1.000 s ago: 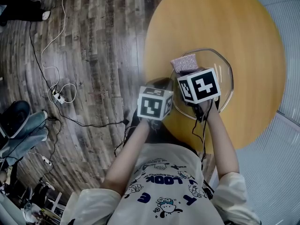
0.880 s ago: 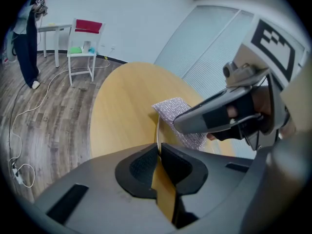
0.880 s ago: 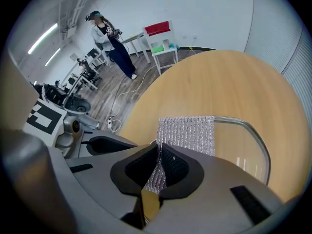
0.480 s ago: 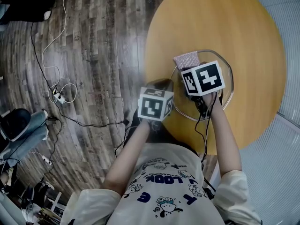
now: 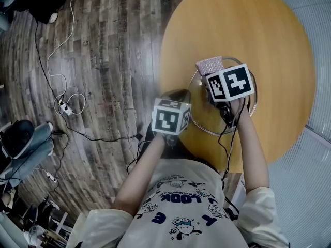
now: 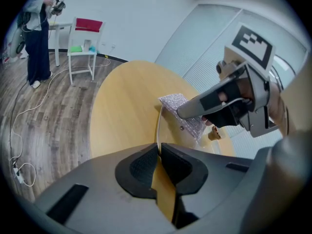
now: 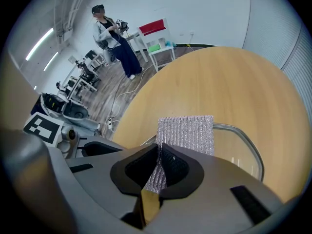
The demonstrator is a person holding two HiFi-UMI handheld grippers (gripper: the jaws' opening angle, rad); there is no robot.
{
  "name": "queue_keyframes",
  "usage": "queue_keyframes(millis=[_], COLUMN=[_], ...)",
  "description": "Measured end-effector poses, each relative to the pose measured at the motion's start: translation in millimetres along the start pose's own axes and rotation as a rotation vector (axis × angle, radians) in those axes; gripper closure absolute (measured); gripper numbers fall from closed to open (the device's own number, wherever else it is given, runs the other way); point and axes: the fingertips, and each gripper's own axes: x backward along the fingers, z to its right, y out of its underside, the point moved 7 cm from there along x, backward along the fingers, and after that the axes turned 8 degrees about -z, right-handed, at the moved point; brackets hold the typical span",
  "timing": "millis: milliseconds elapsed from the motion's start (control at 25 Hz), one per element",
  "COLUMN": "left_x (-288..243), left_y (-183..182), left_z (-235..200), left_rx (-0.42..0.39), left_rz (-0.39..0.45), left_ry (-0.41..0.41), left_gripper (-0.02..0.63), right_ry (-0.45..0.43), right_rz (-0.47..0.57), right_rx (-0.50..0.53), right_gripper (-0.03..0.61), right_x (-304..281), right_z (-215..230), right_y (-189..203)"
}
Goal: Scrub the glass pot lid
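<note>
Lid is pinched by its rim in the jaws of the left gripper, steadied over the bench, so the pad, clamped in the jaws of the right gripper, can be pressed against the glass.

In the head view, the right gripper hides the middle of the glass pot lid. The lid's near rim vanishes between the jaws of the left gripper. The near end of the scrubbing pad is buried between the right jaws. The round table is cut off at the top edge. A distant person is too small to detail.
</note>
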Motion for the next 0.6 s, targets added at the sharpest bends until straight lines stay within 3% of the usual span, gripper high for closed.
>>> queue_keyframes(millis=[600], left_x=[-3.5], left_y=[1.3], left_z=[-1.2], left_rx=[0.0], left_rz=[-0.005], left_ry=[-0.015], left_gripper=[0.583], right_ry=[0.033], right_rz=[0.044], right_rx=[-0.082], right_gripper=[0.534], right_x=[10.6], right_z=[39.0], right_y=[8.6])
